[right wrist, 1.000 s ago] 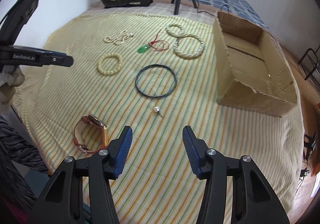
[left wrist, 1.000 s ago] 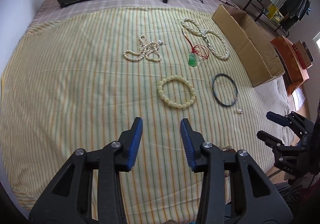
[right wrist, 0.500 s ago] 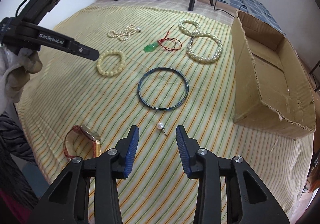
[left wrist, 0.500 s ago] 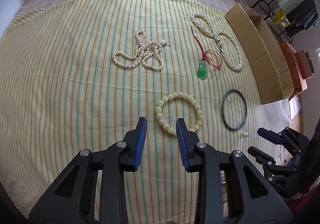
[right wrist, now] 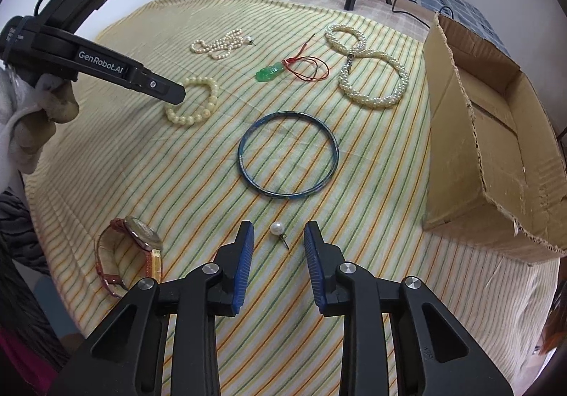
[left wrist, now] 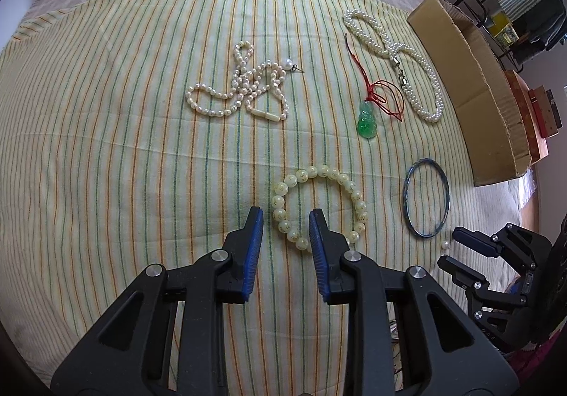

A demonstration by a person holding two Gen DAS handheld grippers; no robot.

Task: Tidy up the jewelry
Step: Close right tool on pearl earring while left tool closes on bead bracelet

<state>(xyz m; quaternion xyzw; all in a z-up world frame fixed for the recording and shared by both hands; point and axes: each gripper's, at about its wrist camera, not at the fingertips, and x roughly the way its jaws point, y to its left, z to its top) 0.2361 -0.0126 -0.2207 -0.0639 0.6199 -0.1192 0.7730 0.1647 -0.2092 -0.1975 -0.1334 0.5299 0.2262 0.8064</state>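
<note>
**A:** Where's everything sitting? Biggest first pls.

**B:** Cardboard box point(right wrist: 496, 155) is on the right edge of the striped cloth point(right wrist: 184, 190), open top, nothing visible inside. The blue bangle point(right wrist: 287, 154) lies flat mid-cloth. It looks rigid and slick, so I'd pinch straight across the rim. The cream bead bracelet point(left wrist: 320, 206) is further left, probably light and floppy on elastic. Round beads will likely roll out of a pinch, so grab across 1 strand section.

**A:** And the grippers?

**B:** Left gripper point(left wrist: 286, 227) has its jaws apart, holding nothing, with the near-left arc of the bracelet between the 2 tips. Can't tell if they touch the cloth. Right gripper point(right wrist: 279, 242) is also spread and empty, straddling the pearl earring point(right wrist: 278, 232).

**A:** That tiny thing?

**B:** Yep, smallest piece: 1 pearl on a thin post. Likely weighs nothing and is slippery, so close on the pearl, not the pin.
</note>
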